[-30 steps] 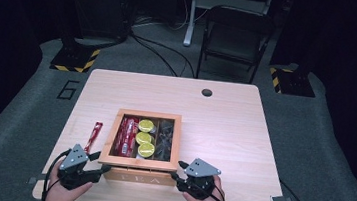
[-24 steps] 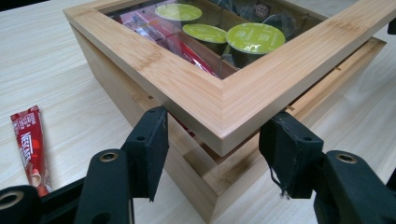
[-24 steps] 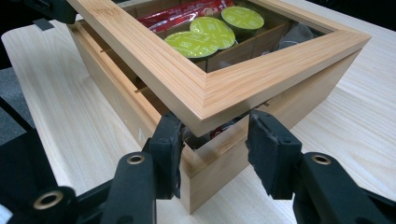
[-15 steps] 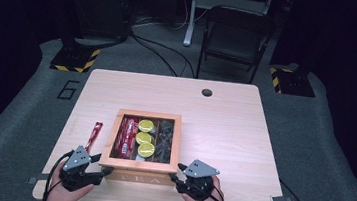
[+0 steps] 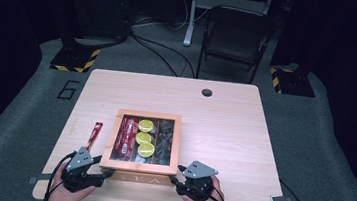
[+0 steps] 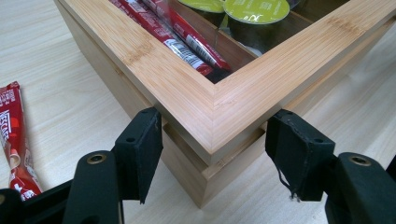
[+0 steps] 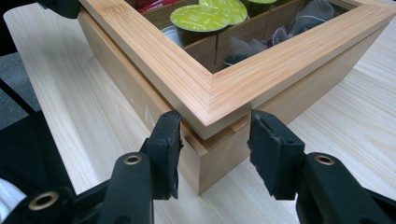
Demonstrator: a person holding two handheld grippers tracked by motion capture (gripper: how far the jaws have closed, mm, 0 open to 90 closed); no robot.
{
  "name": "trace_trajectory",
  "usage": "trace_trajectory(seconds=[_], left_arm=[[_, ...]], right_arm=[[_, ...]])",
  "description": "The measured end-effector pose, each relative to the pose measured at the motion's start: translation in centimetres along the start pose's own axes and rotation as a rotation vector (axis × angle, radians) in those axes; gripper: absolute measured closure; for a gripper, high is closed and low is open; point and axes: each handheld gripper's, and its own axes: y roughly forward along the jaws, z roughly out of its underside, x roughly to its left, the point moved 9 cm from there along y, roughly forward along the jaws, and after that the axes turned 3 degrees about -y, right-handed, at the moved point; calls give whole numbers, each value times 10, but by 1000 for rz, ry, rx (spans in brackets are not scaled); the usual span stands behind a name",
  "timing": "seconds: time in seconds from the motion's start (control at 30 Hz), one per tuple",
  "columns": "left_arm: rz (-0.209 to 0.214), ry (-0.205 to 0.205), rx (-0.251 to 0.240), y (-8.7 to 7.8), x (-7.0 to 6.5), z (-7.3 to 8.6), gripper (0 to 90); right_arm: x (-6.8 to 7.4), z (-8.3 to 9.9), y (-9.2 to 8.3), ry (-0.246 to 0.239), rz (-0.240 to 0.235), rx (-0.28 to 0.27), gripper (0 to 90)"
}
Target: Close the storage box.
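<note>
bamboo tea box (image 5: 140,167) | left gripper (image 6: 212,156) spread around its near-left corner (jaws just opening, pads clear) | right gripper (image 7: 214,154) spread, near-right corner straddled | Nescafé stick (image 5: 94,134) left of box

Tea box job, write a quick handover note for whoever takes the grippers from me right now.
Left gripper: jaws straddle the near left corner of the wooden tea box, just been opening, pads clear of the wood.
Right gripper: jaws open around the near right corner, small gaps both sides.
Box: mid-table, framed lid down, sitting slightly askew on the base. Inside: red sachets, green pods, dark tea bags.
One red sachet lies on the table, left of the box.
Left, probably: put that sachet in; square the lid.
</note>
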Motion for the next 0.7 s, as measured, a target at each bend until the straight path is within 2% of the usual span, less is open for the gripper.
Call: trace_trajectory(seconds=[0.03,0.13,0.2,0.27,0.37,0.43,0.47,0.6,0.7], left_arm=[[-4,1,-9,0,1,-1,359],[16,-14,10,1,-1,1,337],[9,-3,27,1,-1,4,329],[-6,-6,46,3,-1,7,313],[-1,-28,15,-1,-1,5,308],[-5,-31,12,-3,1,4,306],[-5,-34,9,-4,0,4,305],[12,-24,-4,-6,-3,1,306],[21,-19,-32,-10,-4,-4,306]], right_arm=[[0,0,0,3,1,-1,536],[0,0,1,-1,-6,4,537],[0,3,2,-5,-8,27,535],[1,3,3,-11,-25,32,485],[0,0,0,-7,-28,22,451],[-3,-2,-2,-2,-17,11,449],[-4,-3,-2,16,-12,4,448],[-7,-5,-5,21,-11,-18,446],[-6,-8,-7,21,-14,-34,445]])
